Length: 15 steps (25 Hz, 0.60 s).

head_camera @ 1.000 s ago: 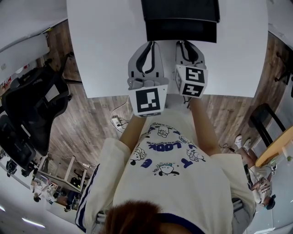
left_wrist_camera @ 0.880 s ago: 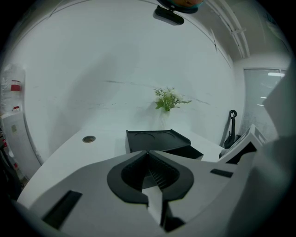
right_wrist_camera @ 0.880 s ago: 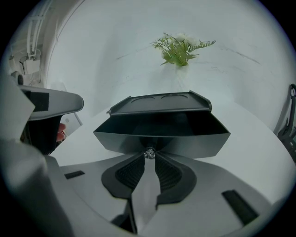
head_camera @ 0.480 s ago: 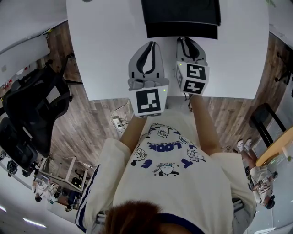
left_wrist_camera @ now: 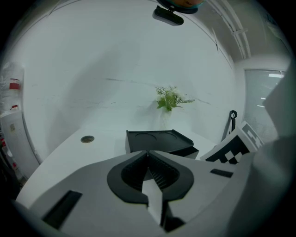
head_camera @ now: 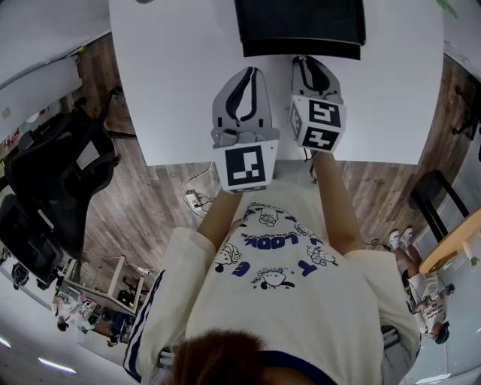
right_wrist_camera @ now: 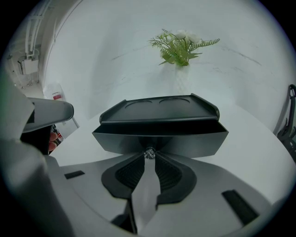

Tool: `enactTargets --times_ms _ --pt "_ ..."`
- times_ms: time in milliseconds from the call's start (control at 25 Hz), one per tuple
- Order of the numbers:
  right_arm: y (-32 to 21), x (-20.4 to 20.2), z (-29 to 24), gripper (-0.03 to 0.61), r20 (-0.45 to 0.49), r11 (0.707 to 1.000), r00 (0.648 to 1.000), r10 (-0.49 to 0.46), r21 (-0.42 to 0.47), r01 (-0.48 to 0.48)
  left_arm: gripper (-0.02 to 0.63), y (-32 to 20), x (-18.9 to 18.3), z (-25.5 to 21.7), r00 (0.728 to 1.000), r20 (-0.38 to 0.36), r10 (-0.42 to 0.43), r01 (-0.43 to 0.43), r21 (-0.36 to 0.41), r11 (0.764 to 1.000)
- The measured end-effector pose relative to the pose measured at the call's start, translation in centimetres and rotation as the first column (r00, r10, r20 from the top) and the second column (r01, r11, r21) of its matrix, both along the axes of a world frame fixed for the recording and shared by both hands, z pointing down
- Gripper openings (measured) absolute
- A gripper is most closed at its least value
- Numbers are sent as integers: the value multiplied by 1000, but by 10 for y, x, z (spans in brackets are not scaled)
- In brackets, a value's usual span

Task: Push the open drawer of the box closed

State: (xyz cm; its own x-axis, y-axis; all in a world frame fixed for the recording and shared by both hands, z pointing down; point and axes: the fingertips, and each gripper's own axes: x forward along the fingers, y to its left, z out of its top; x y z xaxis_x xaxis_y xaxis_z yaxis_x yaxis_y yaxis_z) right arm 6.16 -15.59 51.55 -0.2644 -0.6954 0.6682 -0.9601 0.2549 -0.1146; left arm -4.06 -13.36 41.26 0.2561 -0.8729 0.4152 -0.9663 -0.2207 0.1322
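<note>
A black box stands at the far side of the white table, its drawer standing out a little toward me. In the right gripper view the drawer front fills the middle, with a small shiny knob. My right gripper is shut on that knob, which sits between its tips. In the head view my right gripper is right at the drawer. My left gripper hovers over the table beside it, shut on nothing and apart from the box.
Behind the box a green plant stands by the wall. A round cable hole is set into the table at the left. Black office chairs are on the wooden floor to the left, beyond the table's near edge.
My right gripper has moved a little away from me toward the box, and the drawer front has slid in with it. The left gripper has kept still.
</note>
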Motion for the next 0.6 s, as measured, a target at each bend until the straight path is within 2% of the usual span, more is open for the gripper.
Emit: enactTargets --times_ms 600 --pt "-18 2 0 87 1 1000 1000 17 14 -17 21 -5 3 2 1000 -12 4 -4 -11 1000"
